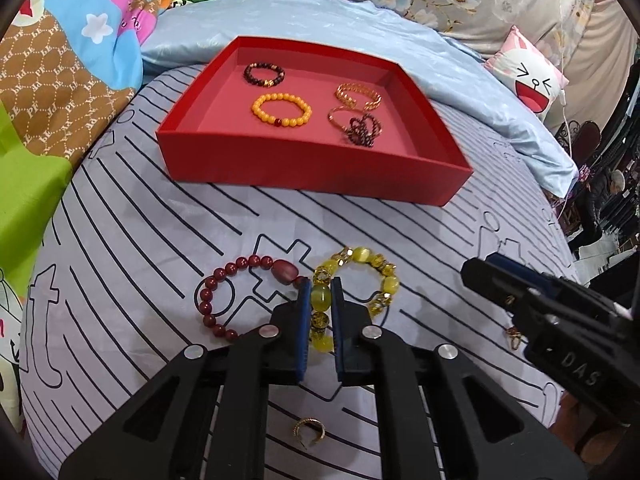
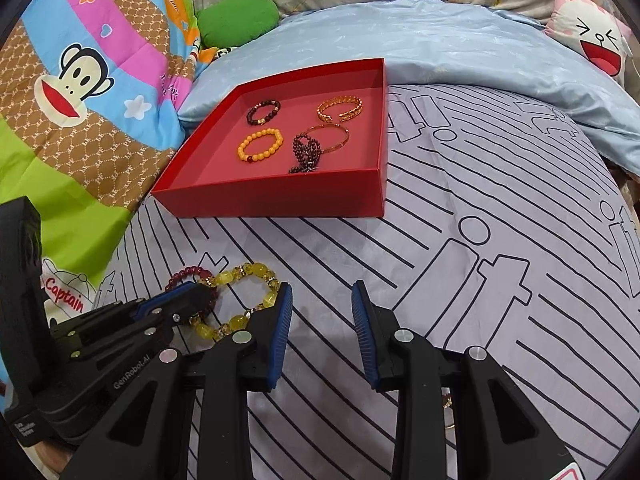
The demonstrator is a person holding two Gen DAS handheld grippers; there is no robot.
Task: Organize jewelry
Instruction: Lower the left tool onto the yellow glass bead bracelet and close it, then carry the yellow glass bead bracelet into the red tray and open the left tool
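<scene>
My left gripper (image 1: 321, 286) is shut on the near side of a yellow bead bracelet (image 1: 380, 264), which lies on the striped sheet. A dark red bead bracelet (image 1: 224, 292) lies just left of it. A small gold ring (image 1: 307, 431) lies below the left gripper. My right gripper (image 2: 322, 300) is open and empty over the sheet, right of the yellow bracelet (image 2: 256, 276). The red tray (image 1: 304, 164) (image 2: 276, 196) holds several bracelets: a dark bead one (image 1: 264, 74), an orange bead one (image 1: 281, 109), gold ones (image 1: 357, 96) and a dark beaded cluster (image 1: 362, 130).
The right gripper shows in the left wrist view (image 1: 492, 276) and the left gripper in the right wrist view (image 2: 188, 300). A small gold piece (image 1: 514, 338) lies by the right gripper. A blue quilt (image 2: 460, 44), a cartoon blanket (image 2: 80, 80) and pillows ring the sheet.
</scene>
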